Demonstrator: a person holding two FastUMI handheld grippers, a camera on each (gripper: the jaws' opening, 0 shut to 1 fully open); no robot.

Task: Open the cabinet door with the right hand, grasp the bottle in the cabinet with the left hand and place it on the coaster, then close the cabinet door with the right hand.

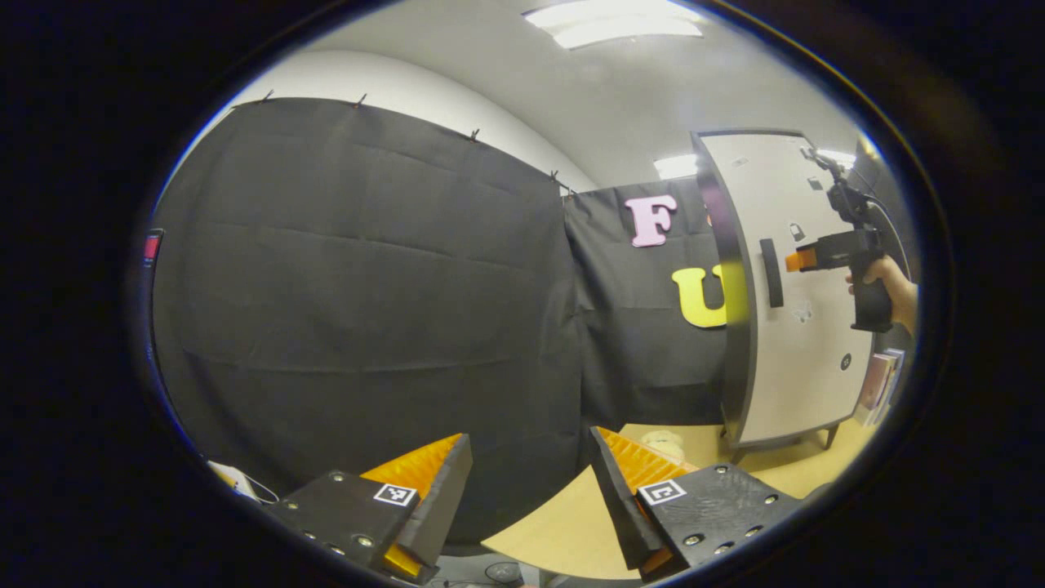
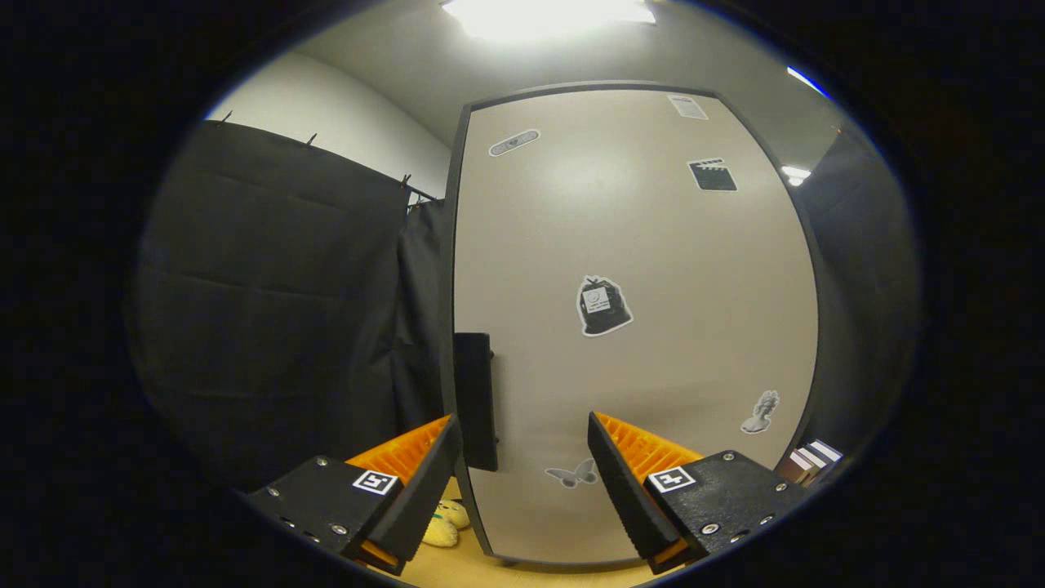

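Door (image 2: 629, 327) shut, bottle presumably hidden behind it. Black handle (image 2: 475, 400) just ahead of the right hand-held gripper (image 2: 522, 445), between its spread jaws and slightly left. Best to ease forward, centre on the handle, close firmly, then pull along the hinge arc. Left hand-held gripper (image 1: 531, 482) open and empty over the bench (image 1: 563, 531), well apart. Yellow toy (image 2: 445, 523) low left, books (image 2: 808, 461) low right, clear of the swing as far as can be judged.

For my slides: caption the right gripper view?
Open right gripper nears the closed cabinet door, fingers straddling its black handle.
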